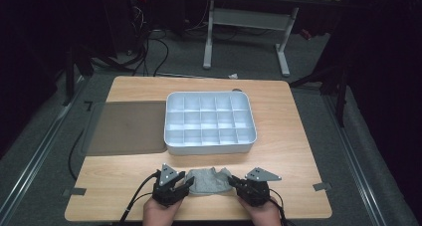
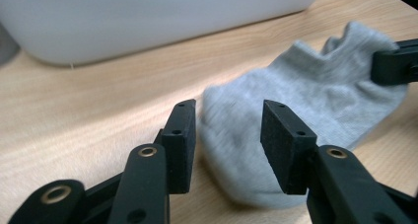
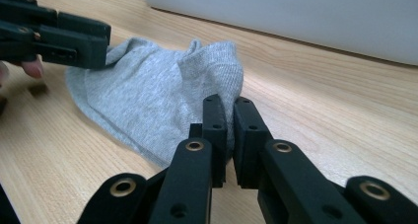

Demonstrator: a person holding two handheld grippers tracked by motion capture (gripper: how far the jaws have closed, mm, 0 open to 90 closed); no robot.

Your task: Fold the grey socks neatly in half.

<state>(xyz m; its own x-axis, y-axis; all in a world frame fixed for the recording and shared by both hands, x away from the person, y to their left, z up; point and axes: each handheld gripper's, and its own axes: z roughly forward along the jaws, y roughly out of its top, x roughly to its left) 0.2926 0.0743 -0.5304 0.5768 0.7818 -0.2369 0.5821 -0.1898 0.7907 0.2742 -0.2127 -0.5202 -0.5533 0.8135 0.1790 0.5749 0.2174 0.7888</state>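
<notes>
Dark room, grey floor, cables and a white-legged desk seen beyond a light wood tabletop [image 1: 278,111]. A grey sock [image 1: 208,181] is laid flat near the front edge of the tabletop, between the two claws and just in front of the tray.

Left claw [image 1: 185,183]: jaws are spread, with a clear gap seen between the pads in the left gripper view. The toe end of the sock [image 2: 296,110] is seen in that gap, lying on the wood, blurred; no pad is pressed on it. Whether a pad brushes the fabric cannot be told. The left claw [image 3: 93,46] is also seen from the right gripper view, at the far edge of the sock.

Right claw [image 1: 232,181]: jaws are pressed nearly together, and the near edge of the sock [image 3: 157,95] is pinched between the pads [image 3: 215,130] in the right gripper view. The fabric is bunched into a raised fold just past the jaws. The right claw [image 2: 394,66] is seen at the sock's cuff end from the left gripper view.

A white compartment tray [image 1: 171,149] is set mid-tabletop, just behind the sock, not touching it; its wall [image 2: 148,21] is seen close behind in both gripper views. A dark mat [image 1: 127,127] is laid left of the tray, overhanging the tabletop's left edge. Both hands [image 1: 160,213] are seen at the bottom edge.
</notes>
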